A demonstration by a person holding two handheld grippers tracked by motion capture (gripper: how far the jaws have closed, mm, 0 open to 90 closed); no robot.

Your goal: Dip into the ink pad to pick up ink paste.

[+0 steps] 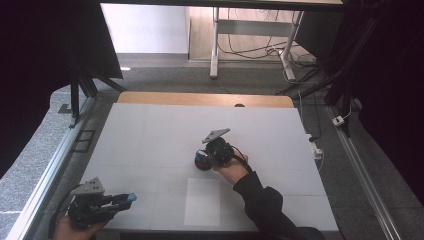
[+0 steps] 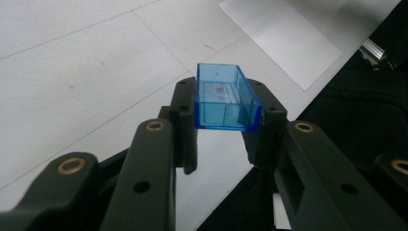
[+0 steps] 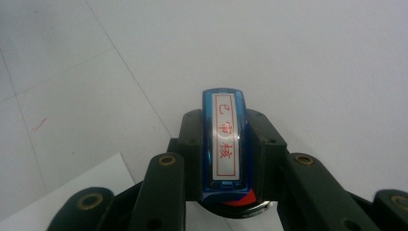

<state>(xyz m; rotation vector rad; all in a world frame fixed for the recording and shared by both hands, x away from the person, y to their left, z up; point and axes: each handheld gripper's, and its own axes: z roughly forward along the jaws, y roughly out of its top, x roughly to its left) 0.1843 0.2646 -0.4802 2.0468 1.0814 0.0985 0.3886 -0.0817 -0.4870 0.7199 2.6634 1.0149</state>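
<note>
My left gripper (image 1: 128,199) is at the table's near left corner, shut on a clear blue open-topped plastic cap (image 1: 131,197). In the left gripper view the cap (image 2: 226,98) sits crosswise between the jaws of the left gripper (image 2: 224,108). Near the table's middle, my right gripper (image 1: 201,161) points down and is shut on a blue stamp (image 1: 202,159). In the right gripper view the stamp (image 3: 226,144) has a white label with red characters and a red and dark base, clamped by the right gripper (image 3: 225,127). I cannot tell whether the base touches the table.
A white paper sheet (image 1: 202,201) lies on the white table mat (image 1: 150,130) just in front of the right hand. Metal rails (image 1: 50,170) run along both table sides. A desk frame with cables (image 1: 250,45) stands beyond the far edge.
</note>
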